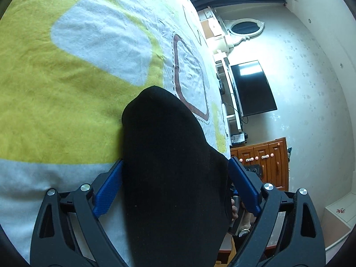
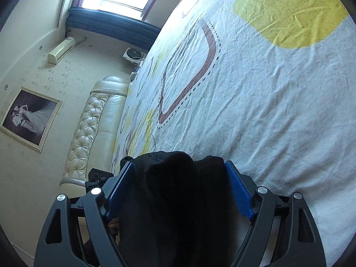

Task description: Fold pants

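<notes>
Pants (image 1: 173, 166) between both claws' blue pads; lying on bedsheet (image 1: 66, 111)

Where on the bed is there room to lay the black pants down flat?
Lots of room. The bedsheet ahead of the right gripper lies bare between the brown loop and the yellow patch. The yellow band ahead of the left gripper is bare too. It is crowded only at the grippers, where the black pants bunch.

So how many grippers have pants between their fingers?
2. The left gripper has the pants between its fingers; so does the right gripper. Whether either grips is unclear.
</notes>
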Tool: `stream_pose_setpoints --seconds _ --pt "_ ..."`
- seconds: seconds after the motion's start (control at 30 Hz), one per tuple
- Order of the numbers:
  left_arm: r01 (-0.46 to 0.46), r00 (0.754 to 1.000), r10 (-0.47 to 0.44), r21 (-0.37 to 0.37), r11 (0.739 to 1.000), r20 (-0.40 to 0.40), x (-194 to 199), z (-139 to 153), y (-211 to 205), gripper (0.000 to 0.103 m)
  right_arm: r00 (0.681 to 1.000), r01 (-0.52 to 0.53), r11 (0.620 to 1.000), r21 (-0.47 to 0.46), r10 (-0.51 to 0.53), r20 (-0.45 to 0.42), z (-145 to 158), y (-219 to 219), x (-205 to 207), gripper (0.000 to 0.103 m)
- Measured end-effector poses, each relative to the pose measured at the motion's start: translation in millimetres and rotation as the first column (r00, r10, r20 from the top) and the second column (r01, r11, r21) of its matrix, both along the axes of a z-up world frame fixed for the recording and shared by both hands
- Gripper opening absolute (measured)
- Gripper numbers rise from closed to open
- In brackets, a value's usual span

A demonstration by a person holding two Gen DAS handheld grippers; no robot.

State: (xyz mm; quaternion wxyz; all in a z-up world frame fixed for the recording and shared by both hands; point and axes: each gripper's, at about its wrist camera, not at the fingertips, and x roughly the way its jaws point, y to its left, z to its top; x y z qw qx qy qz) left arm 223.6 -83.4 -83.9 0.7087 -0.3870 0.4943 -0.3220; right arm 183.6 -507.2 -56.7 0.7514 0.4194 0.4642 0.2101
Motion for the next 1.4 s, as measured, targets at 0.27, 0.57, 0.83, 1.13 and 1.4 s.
stream_pose_setpoints --seconds 0.27,0.57,0.83,1.13,1.4 --pt "0.004 0.998 -0.02 0.273 0.962 0.056 2.3 2.9 -20.5 0.05 1.0 0.021 0.999 -0.05 -0.021 0.01 -10.2 -1.4 -10.4 0.042" --pt "-0.003 0.997 -0.022 0.307 0.952 0.079 3.0 2.6 -19.3 0.045 0.999 0.038 0.998 -0.043 -0.037 0.013 -12.2 -4.1 -11.6 0.04" --pt "-0.014 1.0 0.013 0.087 0.996 0.018 -32.5 7.6 10.0 0.084 1.0 0.005 0.998 0.064 -0.005 -0.008 -3.9 -14.1 -35.4 0.073" --pt "0.031 0.999 -0.031 0.027 0.999 0.011 -117.5 5.1 16.7 0.087 0.997 -0.061 0.989 0.134 0.066 -0.035 -2.5 -2.3 -102.6 0.081" --pt "0.024 1.0 -0.025 0.011 1.0 0.014 -122.4 -0.3 19.6 0.09 0.997 0.032 0.994 0.103 -0.024 -0.079 -7.1 -15.1 -126.8 0.08"
